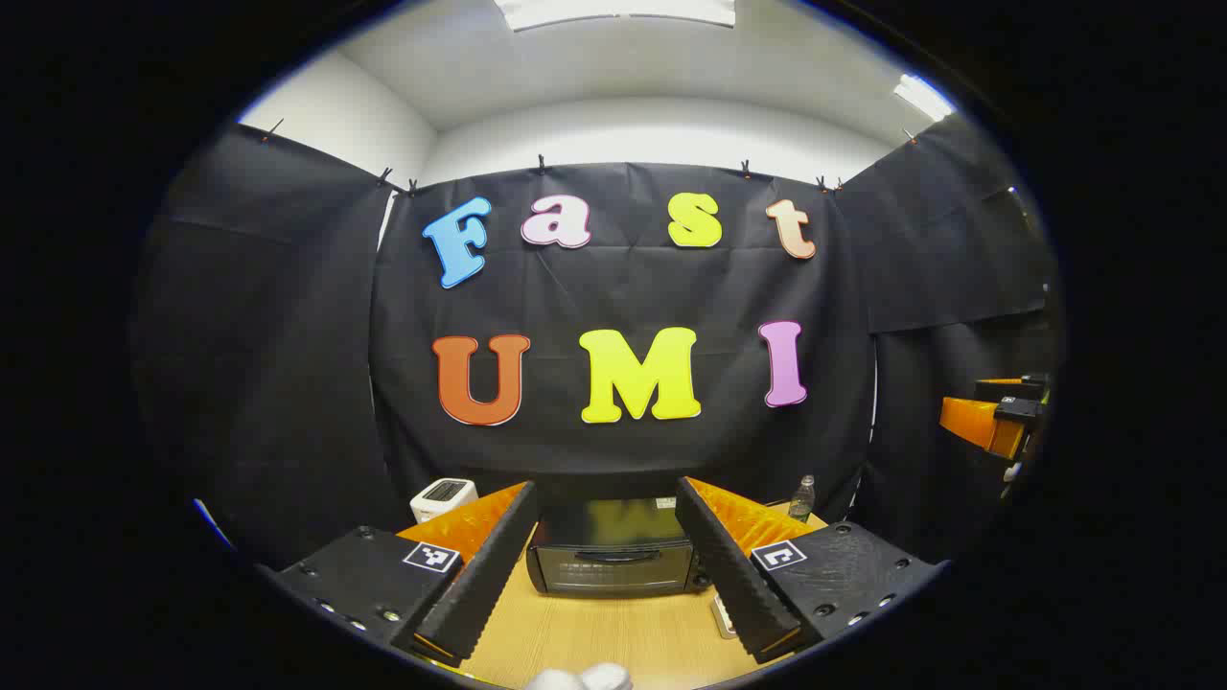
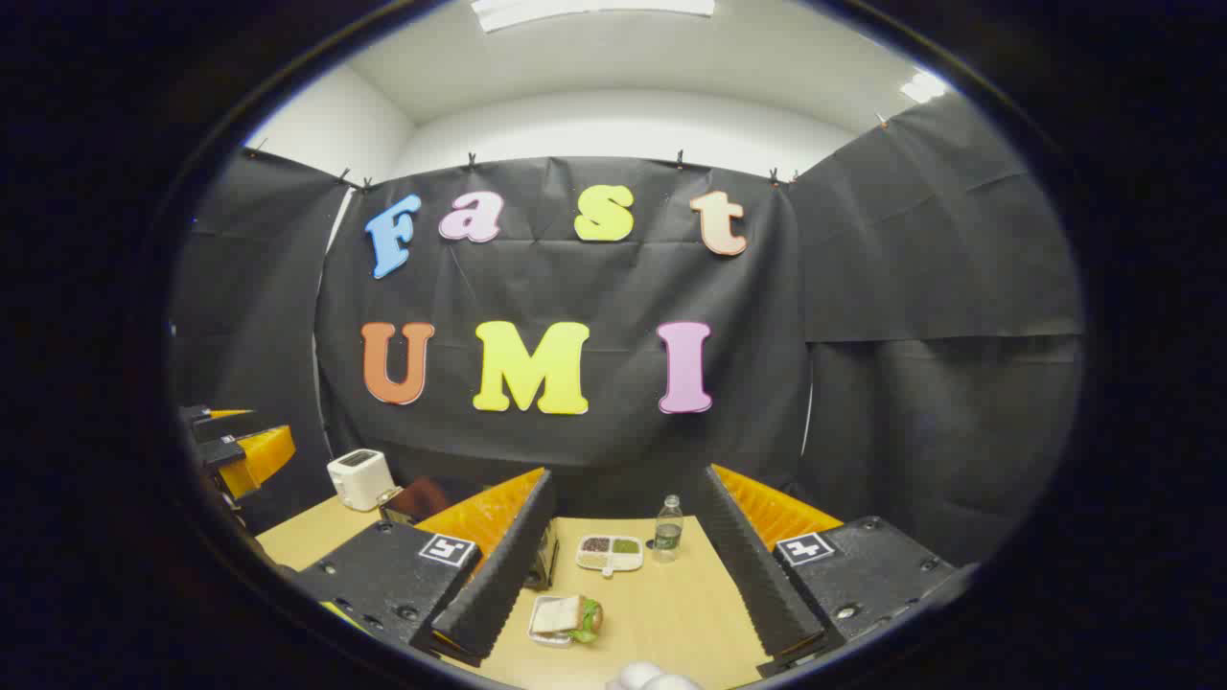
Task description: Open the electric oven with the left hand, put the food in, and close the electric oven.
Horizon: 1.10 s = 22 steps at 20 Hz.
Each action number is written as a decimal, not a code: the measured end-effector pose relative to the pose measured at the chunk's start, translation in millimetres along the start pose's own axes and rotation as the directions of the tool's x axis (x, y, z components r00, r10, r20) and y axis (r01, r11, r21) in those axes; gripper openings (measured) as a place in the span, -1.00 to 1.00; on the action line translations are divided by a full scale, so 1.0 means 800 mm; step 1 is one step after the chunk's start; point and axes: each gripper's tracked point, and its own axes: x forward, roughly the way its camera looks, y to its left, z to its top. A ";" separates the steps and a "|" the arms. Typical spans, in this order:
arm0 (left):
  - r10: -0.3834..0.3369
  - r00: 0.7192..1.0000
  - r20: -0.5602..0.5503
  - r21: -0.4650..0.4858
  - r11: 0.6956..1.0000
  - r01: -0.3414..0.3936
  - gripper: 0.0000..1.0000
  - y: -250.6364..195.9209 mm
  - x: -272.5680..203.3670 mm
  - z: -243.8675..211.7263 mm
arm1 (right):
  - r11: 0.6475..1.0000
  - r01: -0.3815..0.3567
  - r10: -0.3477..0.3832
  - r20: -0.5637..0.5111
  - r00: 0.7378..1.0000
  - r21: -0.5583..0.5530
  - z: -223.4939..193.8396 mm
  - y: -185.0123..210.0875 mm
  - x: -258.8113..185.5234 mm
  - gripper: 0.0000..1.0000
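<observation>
black electric oven (image 1: 613, 556) sits door shut; sandwich (image 2: 567, 618) in its tray; both grippers' jaws released, empty.

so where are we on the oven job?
Nothing done yet. The oven door looks shut, and the sandwich lies in its tray on the table. In hand: nothing; the left gripper is open, facing the oven, and the right gripper is open above the sandwich. Left: open the door, load the sandwich, close it.
</observation>
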 end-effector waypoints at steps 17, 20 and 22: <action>0.022 1.000 -0.011 0.021 1.000 -0.021 0.90 -0.003 0.026 -0.021 | 1.000 -0.011 0.011 -0.009 1.000 -0.006 -0.006 0.002 0.024 0.80; 0.005 0.999 -0.031 0.003 1.000 -0.005 0.90 -0.009 0.048 -0.048 | 1.000 -0.014 0.014 -0.004 1.000 -0.005 -0.006 -0.003 0.026 0.80; -0.004 0.999 -0.040 -0.003 1.000 0.004 0.90 -0.012 0.063 -0.068 | 1.000 -0.014 0.014 -0.002 1.000 -0.007 -0.006 -0.009 0.027 0.82</action>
